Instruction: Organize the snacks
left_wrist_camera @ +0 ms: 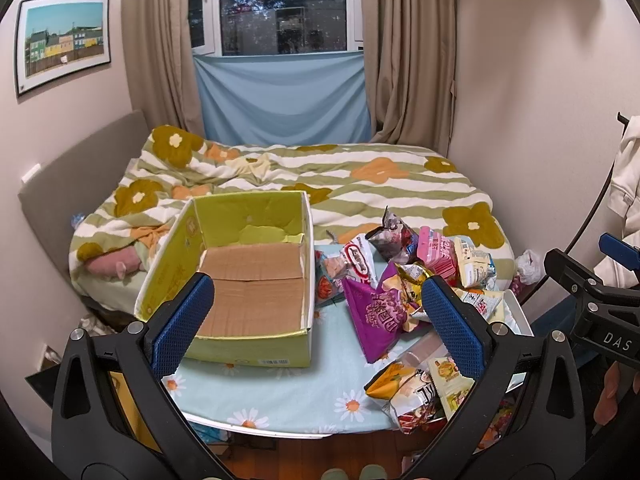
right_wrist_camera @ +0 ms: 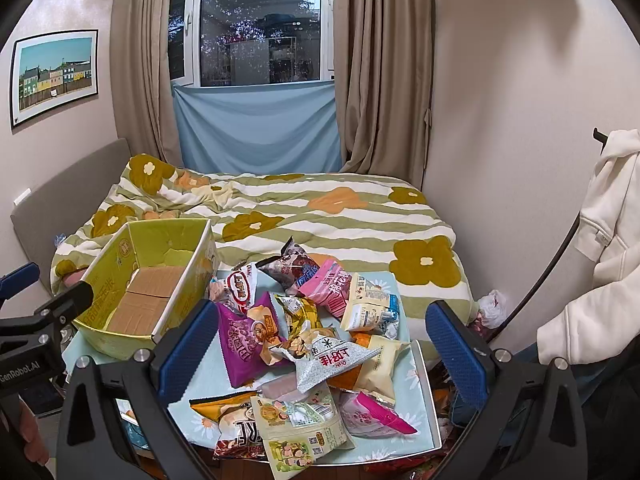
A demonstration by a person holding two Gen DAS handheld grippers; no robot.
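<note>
An empty yellow-green cardboard box (left_wrist_camera: 248, 280) (right_wrist_camera: 152, 280) stands open on the left of a small table with a daisy-print cloth (left_wrist_camera: 288, 392) (right_wrist_camera: 416, 392). To its right lies a heap of snack packets, among them a purple bag (left_wrist_camera: 376, 312) (right_wrist_camera: 244, 340), a pink packet (left_wrist_camera: 436, 254) (right_wrist_camera: 332, 286) and a silver packet (right_wrist_camera: 332, 360). My left gripper (left_wrist_camera: 318, 324) hovers open over the table's near edge, between box and heap, holding nothing. Over the heap, my right gripper (right_wrist_camera: 320, 348) is open and empty too.
A bed with a flowered, striped blanket (left_wrist_camera: 340, 184) (right_wrist_camera: 320, 216) lies right behind the table. A white hooded garment (right_wrist_camera: 600, 240) hangs at the right. The window and curtains (left_wrist_camera: 408, 52) are at the back wall. Wooden floor (left_wrist_camera: 304, 456) shows below the table's near edge.
</note>
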